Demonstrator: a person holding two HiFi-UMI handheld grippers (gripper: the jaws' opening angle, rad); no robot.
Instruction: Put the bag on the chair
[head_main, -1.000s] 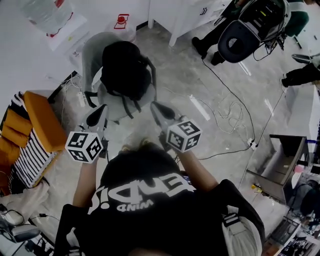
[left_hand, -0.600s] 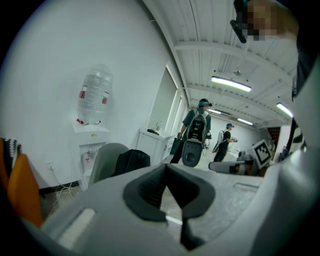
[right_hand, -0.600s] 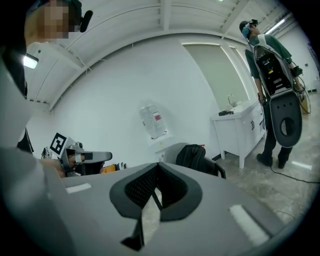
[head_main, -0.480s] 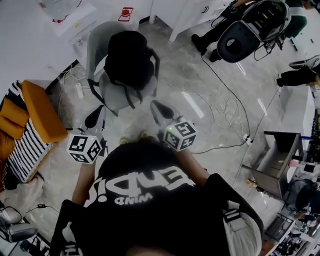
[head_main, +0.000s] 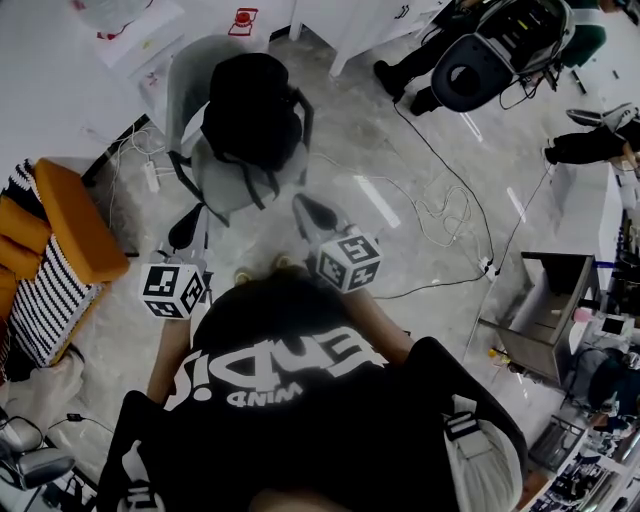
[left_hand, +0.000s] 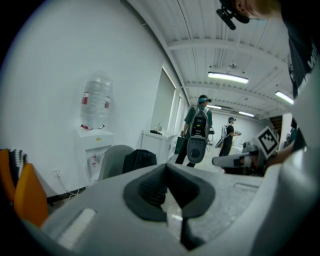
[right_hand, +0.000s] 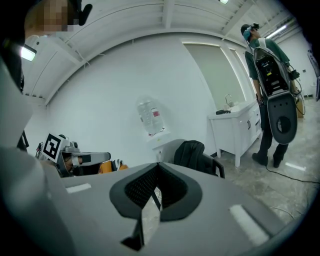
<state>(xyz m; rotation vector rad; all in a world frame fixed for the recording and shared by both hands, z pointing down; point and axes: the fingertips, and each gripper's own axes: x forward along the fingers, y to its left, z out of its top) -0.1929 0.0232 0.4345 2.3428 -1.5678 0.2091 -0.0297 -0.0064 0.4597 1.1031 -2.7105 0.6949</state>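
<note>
A black bag (head_main: 250, 108) rests on the seat of the grey chair (head_main: 196, 80), its straps hanging over the front edge. Both grippers are held in front of the person's chest, short of the chair and apart from the bag. My left gripper (head_main: 186, 232) is shut with nothing in it, and so is my right gripper (head_main: 304, 208). In the left gripper view the shut left gripper (left_hand: 166, 166) points toward the bag (left_hand: 140, 159) and chair (left_hand: 113, 158). The right gripper view shows the shut right gripper (right_hand: 158, 164) below the bag (right_hand: 193, 152).
An orange cushion on a striped seat (head_main: 72, 232) stands at the left. Cables (head_main: 440, 212) trail over the floor on the right, near a grey box (head_main: 548, 312). A water dispenser (left_hand: 95, 107) and a white cabinet (right_hand: 241, 125) line the wall. A person with backpack gear (right_hand: 272, 85) stands beyond.
Both grippers have drawn back from the chair toward the person's body and sunk a little. The bag stays on the seat.
</note>
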